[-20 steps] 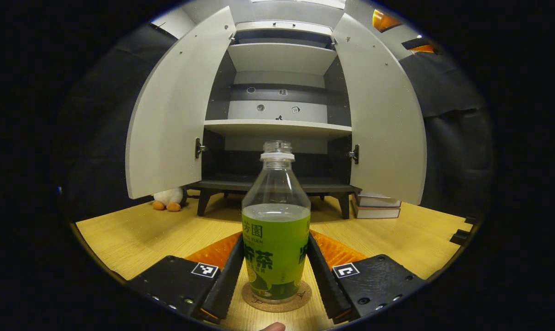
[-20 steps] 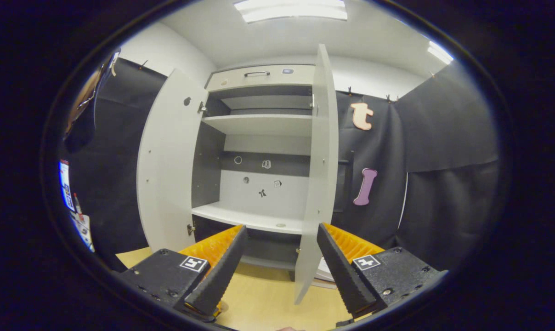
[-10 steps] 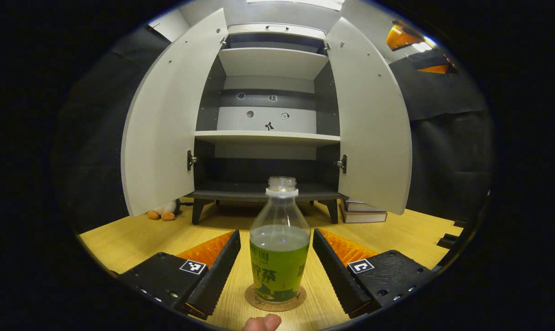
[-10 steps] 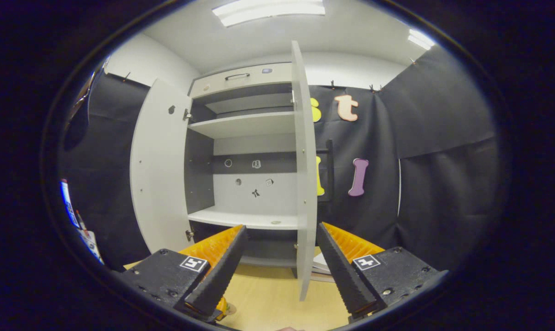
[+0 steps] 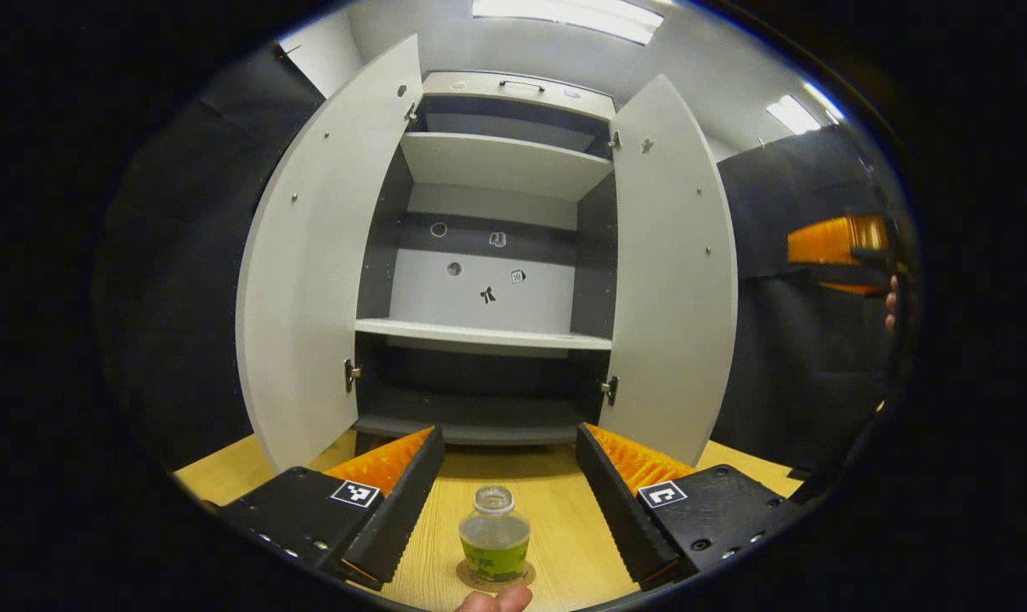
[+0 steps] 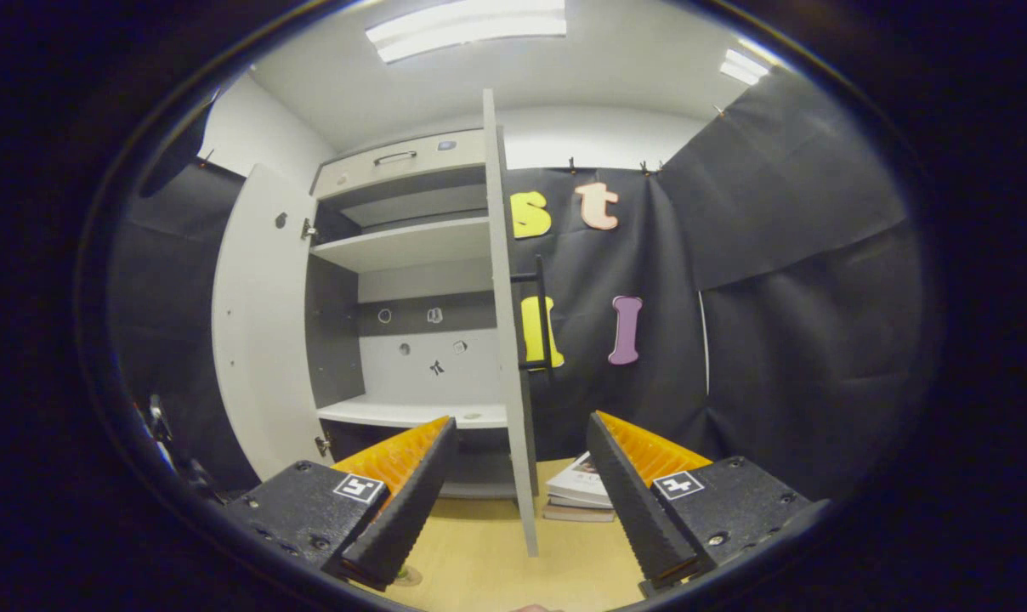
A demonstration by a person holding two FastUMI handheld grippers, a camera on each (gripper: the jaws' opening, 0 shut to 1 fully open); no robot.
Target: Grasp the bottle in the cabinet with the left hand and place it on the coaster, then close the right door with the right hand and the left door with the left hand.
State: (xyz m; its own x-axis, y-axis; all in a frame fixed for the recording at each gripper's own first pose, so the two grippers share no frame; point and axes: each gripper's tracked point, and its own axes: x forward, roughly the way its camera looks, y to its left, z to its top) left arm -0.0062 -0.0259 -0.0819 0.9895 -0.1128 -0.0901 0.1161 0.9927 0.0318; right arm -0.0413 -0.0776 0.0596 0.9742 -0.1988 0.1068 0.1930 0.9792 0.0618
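The clear bottle (image 5: 494,544) with a green label and green liquid stands upright and uncapped on a round cork coaster (image 5: 520,578) on the wooden table. My left gripper (image 5: 508,435) is open, raised above and behind the bottle and apart from it. The grey cabinet (image 5: 488,331) stands beyond with its left door (image 5: 309,280) and right door (image 5: 666,280) both swung open. My right gripper (image 6: 520,422) is open and holds nothing. The right door (image 6: 507,340) appears edge-on ahead of it, with its dark handle (image 6: 544,314) on the outer face.
A stack of books (image 6: 580,491) lies on the table (image 6: 479,561) right of the cabinet's foot. The shelves (image 5: 479,333) look bare. At the right edge of the left gripper view are the other gripper (image 5: 836,253) and a hand (image 5: 889,308).
My left gripper let go of the bottle and drew back and up, leaving it on the coaster. My right gripper shifted right, so the right door now appears edge-on with its handle visible.
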